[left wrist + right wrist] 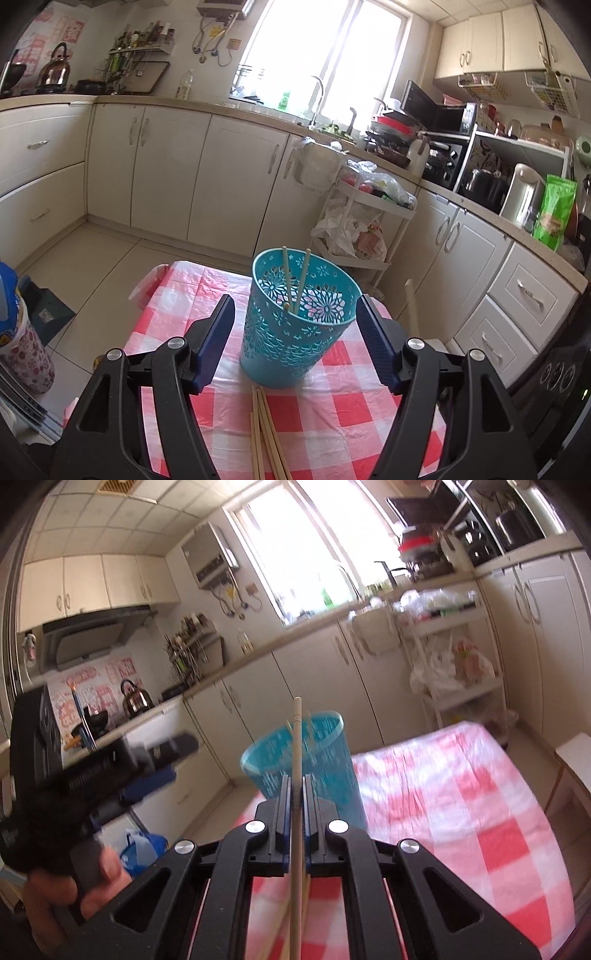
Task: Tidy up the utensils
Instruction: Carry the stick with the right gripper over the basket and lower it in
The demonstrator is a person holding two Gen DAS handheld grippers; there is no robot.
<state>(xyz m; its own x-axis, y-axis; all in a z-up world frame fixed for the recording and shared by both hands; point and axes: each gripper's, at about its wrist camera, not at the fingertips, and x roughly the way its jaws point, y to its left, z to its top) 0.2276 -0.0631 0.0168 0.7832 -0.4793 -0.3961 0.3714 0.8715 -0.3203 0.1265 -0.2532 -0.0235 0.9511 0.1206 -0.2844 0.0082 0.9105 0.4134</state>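
A teal openwork basket (295, 332) stands upright on the red-and-white checked tablecloth (351, 424). Two wooden chopsticks (303, 280) lean inside it. Several more chopsticks (266, 435) lie on the cloth just in front of it. My left gripper (295, 299) is open, one finger on each side of the basket, and a gap shows at the left finger (218, 332). In the blurred right wrist view, my right gripper (296, 779) is shut on a single chopstick (296, 738) that points up toward the basket (332, 746). A hand holds the left gripper (162, 753) at the left.
A white trolley (369, 206) with bags stands beyond the table's far edge. Cream cabinets (236, 177) line the walls. A floral container (26, 350) sits at the left, off the table. A white post (410, 295) rises by the table's right edge.
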